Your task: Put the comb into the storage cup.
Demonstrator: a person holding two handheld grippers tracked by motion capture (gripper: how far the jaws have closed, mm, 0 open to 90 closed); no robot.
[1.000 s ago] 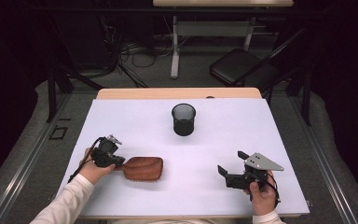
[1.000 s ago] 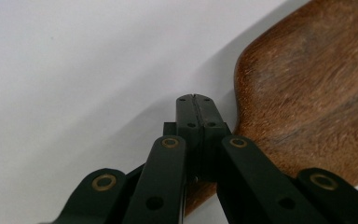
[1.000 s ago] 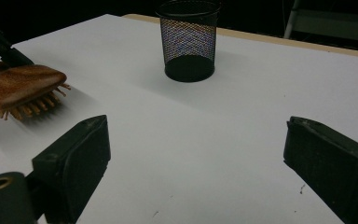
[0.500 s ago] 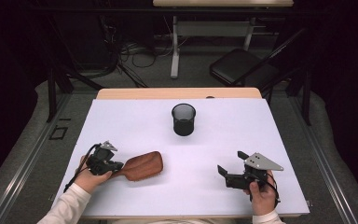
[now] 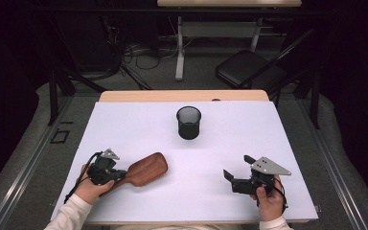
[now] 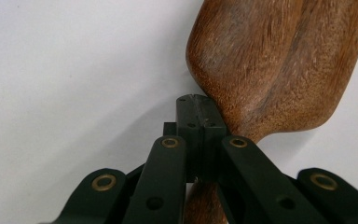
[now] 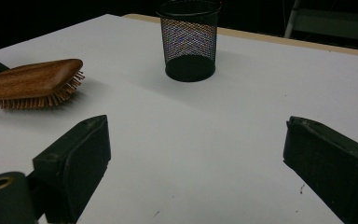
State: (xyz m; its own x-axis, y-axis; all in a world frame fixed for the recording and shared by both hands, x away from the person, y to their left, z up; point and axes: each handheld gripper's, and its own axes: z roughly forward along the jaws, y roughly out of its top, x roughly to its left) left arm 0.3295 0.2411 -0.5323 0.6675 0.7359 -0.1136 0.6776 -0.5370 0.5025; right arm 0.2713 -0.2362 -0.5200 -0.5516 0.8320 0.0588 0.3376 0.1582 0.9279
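We see broad bare table (image 5: 249,143) between the hairbrush (image 5: 146,168) at near left and the mesh cup (image 5: 189,122) standing alone at far centre.

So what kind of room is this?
Probably a lab or recording workspace: a white-topped table, handheld grippers, tangled cables on the floor, and a folding chair in the dark behind.

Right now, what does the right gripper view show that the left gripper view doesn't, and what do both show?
Right gripper view: the black mesh cup standing upright on the white table, the hairbrush's bristles facing down, and the right tool open and empty.

Left gripper view: the left tool shut on the neck of the hairbrush, and the wood grain up close.

Both: the wooden hairbrush and the white table.
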